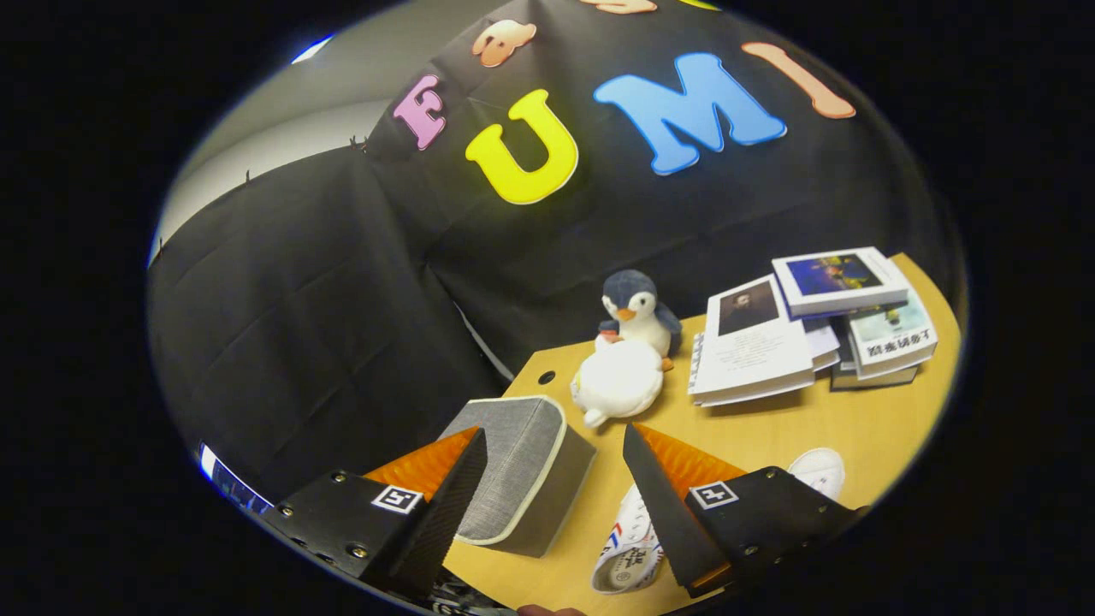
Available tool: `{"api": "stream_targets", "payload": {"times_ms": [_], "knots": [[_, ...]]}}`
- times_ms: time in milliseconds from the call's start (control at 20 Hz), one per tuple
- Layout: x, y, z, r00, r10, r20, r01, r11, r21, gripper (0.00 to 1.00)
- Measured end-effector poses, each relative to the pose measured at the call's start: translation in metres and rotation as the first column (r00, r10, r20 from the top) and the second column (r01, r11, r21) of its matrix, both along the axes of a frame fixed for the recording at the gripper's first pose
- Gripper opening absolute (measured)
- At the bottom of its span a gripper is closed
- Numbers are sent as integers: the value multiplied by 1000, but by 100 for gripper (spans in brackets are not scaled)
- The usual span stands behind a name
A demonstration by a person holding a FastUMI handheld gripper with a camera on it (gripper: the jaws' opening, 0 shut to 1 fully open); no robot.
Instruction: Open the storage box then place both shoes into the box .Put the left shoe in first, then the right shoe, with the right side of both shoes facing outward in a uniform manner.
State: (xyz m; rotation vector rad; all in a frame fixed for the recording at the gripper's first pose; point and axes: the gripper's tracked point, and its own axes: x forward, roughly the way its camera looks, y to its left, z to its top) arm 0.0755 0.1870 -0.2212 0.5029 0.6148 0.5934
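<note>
Above a wooden table (770,428), the gripper (556,445) hangs with its fingers spread wide and pinching nothing; bare tabletop shows in the gap between them. Just ahead of the left finger (445,496), and partly behind it, stands the grey fabric storage box (522,470), closed, with a pale trim along its rim; it sits close to the table's near corner, where the wooden edge gives way to the black cloth wall (325,299). Under and beside the right finger (667,505) lies a white shoe (629,547), its sole end with small red and blue marks facing the camera; a second white shoe (817,470) peeks out past the right finger's mount, near the table's right edge. Beyond the fingers, a white plush toy (618,381) lies touching a grey and white penguin plush (637,312), both near the table's far edge against the cloth. To their right, a loose stack of books (813,329) covers the far right part of the table. Between the box, the plush toys, the books and the shoes, a stretch of open wood remains. A small round hole (546,376) is cut in the table near its far left corner.
</note>
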Motion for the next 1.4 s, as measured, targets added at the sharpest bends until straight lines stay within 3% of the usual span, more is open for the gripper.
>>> {"api": "stream_targets", "payload": {"times_ms": [200, 450, 800, 850, 950, 1050, 1200, 1250, 1300, 1350, 1400], "knots": [[-2, 32, -37, 987, 84, -139, -69, 991, 111, 97], [-1, 74, -79, 942, 187, -281, -119, 963, 241, 97], [-5, 119, -110, 857, 290, -427, -89, 898, 431, 97], [-6, 118, -110, 847, 306, -435, -92, 890, 447, 88], [-5, 127, -107, 833, 342, -436, -99, 866, 490, 86], [-10, 131, -94, 814, 393, -428, -111, 828, 550, 70], [-22, 134, -74, 808, 471, -353, -205, 788, 580, 70], [-24, 142, -83, 822, 449, -349, -219, 817, 534, 70], [-8, 115, -87, 827, 410, -385, -181, 842, 508, 44], [-13, 132, -87, 815, 422, -398, -163, 825, 540, 18], [-11, 131, -83, 813, 415, -409, -138, 818, 558, 18]]}}
